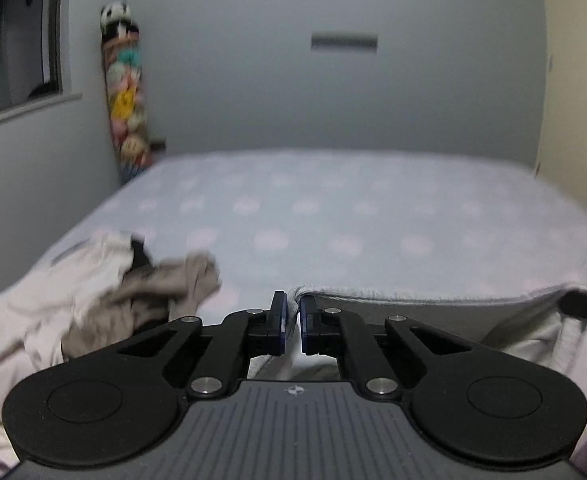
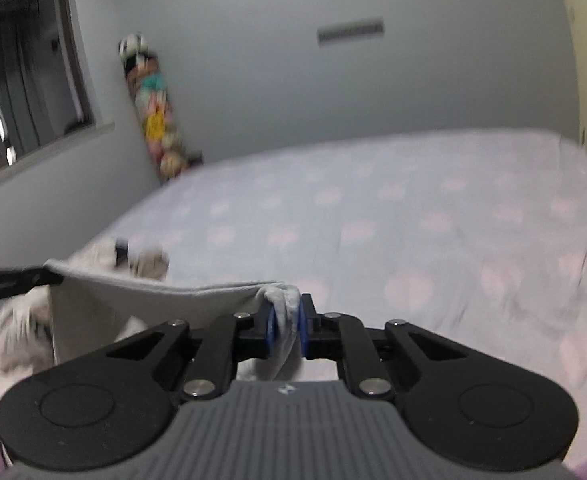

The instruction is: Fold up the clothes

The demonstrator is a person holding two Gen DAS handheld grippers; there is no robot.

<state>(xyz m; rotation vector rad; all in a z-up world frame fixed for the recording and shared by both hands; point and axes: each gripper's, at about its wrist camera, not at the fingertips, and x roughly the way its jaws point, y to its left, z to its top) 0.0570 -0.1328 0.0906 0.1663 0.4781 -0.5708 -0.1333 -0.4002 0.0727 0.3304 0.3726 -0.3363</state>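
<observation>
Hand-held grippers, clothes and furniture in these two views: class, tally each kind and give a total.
Hand-held grippers: 2, left hand-held gripper and right hand-held gripper
Held grey garment: 1
Pile of unfolded clothes: 1
Bed: 1
Hanging toy holder: 1
Total: 6

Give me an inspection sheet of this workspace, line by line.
Surface: bed with a pale spotted sheet.
Job's things: grey garment stretched between both tools; its far part is blurred.
Clutter: heap of unfolded clothes on the bed's left side.
Grippers: left tool shut on the garment's edge; right tool shut on bunched fabric of the same garment.
Cables: nothing seen.
Surroundings: grey wall with a vent, window, column of soft toys in the corner.
</observation>
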